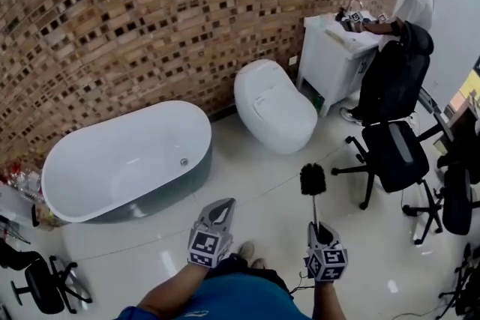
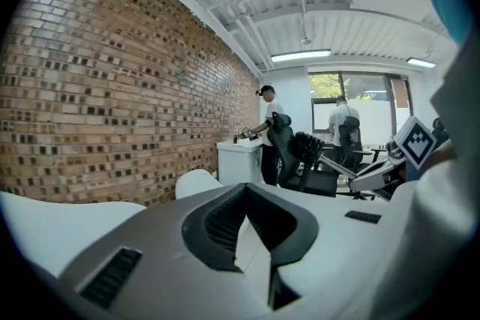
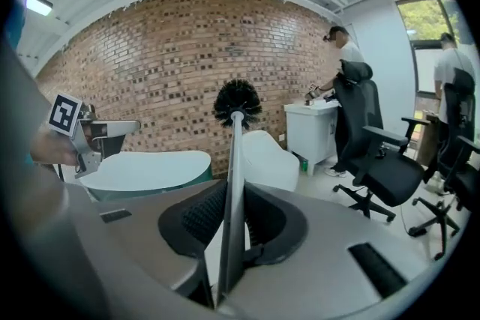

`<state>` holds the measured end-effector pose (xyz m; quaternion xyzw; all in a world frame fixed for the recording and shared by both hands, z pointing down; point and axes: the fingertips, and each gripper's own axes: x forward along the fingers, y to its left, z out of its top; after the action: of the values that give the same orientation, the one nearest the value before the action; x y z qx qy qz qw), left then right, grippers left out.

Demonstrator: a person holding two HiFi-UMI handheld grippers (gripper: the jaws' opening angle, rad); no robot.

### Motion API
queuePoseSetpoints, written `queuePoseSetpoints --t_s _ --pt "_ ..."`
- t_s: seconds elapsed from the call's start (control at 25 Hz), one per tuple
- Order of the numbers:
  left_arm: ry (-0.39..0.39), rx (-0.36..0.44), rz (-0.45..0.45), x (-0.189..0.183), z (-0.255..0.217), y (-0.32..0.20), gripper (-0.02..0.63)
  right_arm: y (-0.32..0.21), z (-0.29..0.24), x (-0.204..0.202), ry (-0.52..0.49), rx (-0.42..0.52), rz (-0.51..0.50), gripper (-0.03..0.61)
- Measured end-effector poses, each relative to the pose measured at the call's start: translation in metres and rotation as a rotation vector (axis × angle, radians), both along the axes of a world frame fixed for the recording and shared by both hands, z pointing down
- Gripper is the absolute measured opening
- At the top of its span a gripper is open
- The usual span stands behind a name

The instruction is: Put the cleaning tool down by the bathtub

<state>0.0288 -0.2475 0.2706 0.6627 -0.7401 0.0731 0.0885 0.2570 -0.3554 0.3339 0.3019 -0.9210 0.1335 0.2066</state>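
Note:
The cleaning tool is a toilet brush with a black bristle head on a thin grey handle. My right gripper is shut on the handle and holds the brush upright, head up. The white oval bathtub stands on the floor to the far left, against the brick wall, well apart from the brush. My left gripper hangs beside the right one, jaws shut with nothing between them. The brush head also shows in the left gripper view.
A white toilet sits right of the tub. A person works at a white sink cabinet at the back right. Black office chairs crowd the right side. Small clutter lies left of the tub.

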Motion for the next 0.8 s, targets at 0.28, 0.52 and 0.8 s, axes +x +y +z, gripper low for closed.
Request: queuePoseSetpoints --t_s 0.28,0.52,0.8 --pt "-0.019 0.019 -0.246 -0.061 -0.013 0.103 0.0 0.042 -0.004 -0.084 -0.026 -0.002 -0.2 0.08" --pt "-0.009 0.053 -0.353 -0.127 -0.012 0.193 0.0 0.115 -0.018 -0.171 -0.003 0.053 -0.359 0.08" --pt "0.015 0.053 -0.472 -0.223 -0.005 0.311 0.0 0.227 -0.02 -0.291 0.037 0.085 -0.554 0.081"
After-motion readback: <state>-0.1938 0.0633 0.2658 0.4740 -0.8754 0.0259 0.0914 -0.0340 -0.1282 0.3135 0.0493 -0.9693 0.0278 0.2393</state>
